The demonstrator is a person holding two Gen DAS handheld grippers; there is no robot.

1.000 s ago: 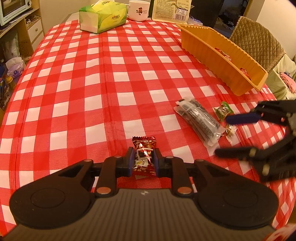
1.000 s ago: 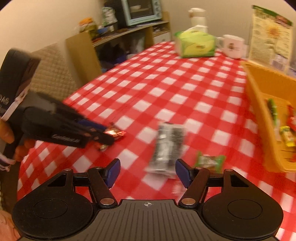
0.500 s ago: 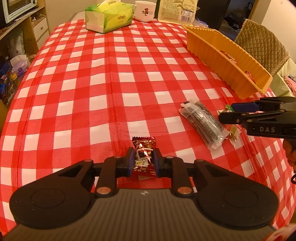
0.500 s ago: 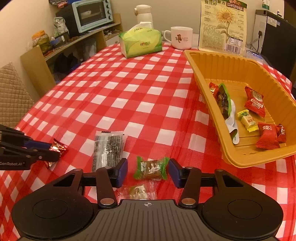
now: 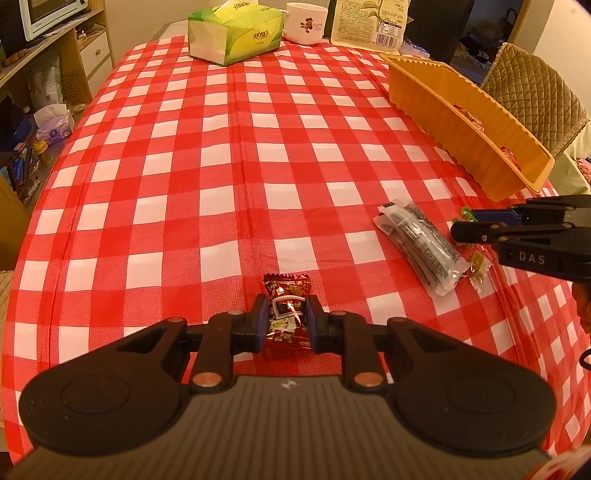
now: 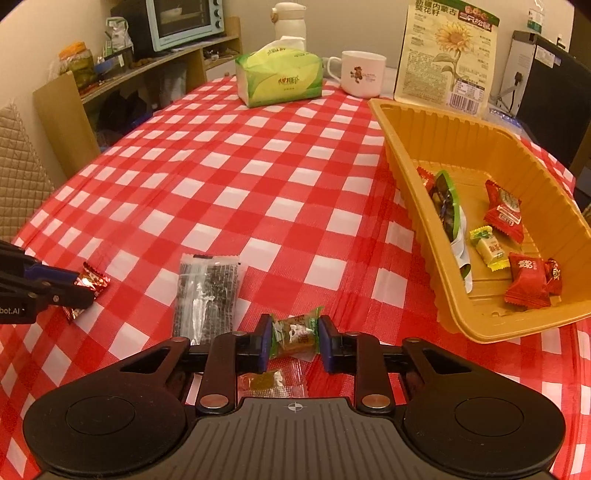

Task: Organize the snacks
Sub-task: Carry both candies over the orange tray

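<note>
My left gripper (image 5: 285, 314) is shut on a red-brown candy packet (image 5: 288, 295) low over the checked cloth; the right wrist view shows that packet (image 6: 94, 278) at its tips. My right gripper (image 6: 294, 336) has its jaws closing, and the pads touch both sides of a green-wrapped candy (image 6: 295, 332). A clear-wrapped candy (image 6: 264, 382) lies just under it. A black sachet (image 6: 207, 295) lies flat between the two grippers. The orange tray (image 6: 454, 325) to the right holds several wrapped snacks.
A green tissue box (image 6: 280, 79), a white mug (image 6: 364, 74) and a sunflower-seed bag (image 6: 448, 55) stand at the table's far end. A quilted chair (image 5: 535, 92) is behind the tray. A shelf with a toaster oven (image 6: 184, 22) stands beyond the table's left side.
The right gripper swung from over the black sachet to the green candy and its jaws narrowed around it. The left gripper stayed put, still gripping the red-brown packet.
</note>
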